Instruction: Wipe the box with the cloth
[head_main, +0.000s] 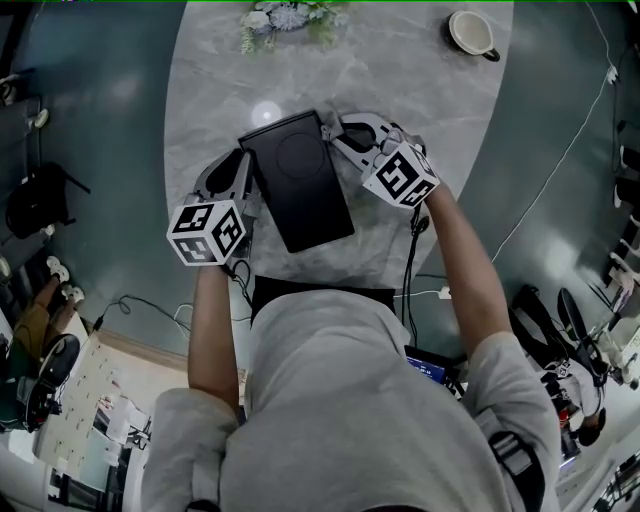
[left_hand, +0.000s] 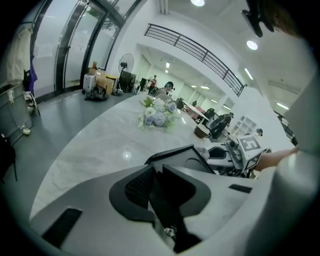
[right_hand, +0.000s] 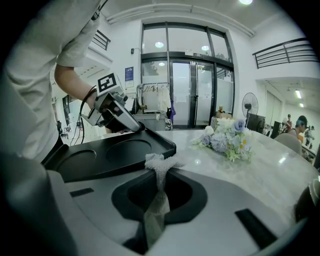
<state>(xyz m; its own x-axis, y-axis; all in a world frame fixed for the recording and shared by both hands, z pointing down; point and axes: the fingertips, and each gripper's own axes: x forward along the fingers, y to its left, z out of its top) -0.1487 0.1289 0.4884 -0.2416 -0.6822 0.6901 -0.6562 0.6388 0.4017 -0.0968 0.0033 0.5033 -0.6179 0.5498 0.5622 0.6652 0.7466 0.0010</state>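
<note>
A flat black box (head_main: 300, 180) with two round recesses lies on the marble table (head_main: 400, 90) in front of me. My left gripper (head_main: 248, 182) is at the box's left rim, jaws nearly together on that thin edge; in the left gripper view the dark rim (left_hand: 156, 192) runs between the pads, and the box (left_hand: 175, 155) lies beyond. My right gripper (head_main: 335, 135) is at the box's far right corner, shut on a white cloth (right_hand: 160, 167). The cloth's bunched end pokes past the jaws beside the box (right_hand: 110, 152). The left gripper (right_hand: 117, 112) shows across it.
A bunch of pale flowers (head_main: 290, 18) lies at the table's far edge, and a cup (head_main: 470, 32) stands at the far right. White and black cables (head_main: 560, 170) run over the floor to the right. A bag (head_main: 40, 200) sits on the floor to the left.
</note>
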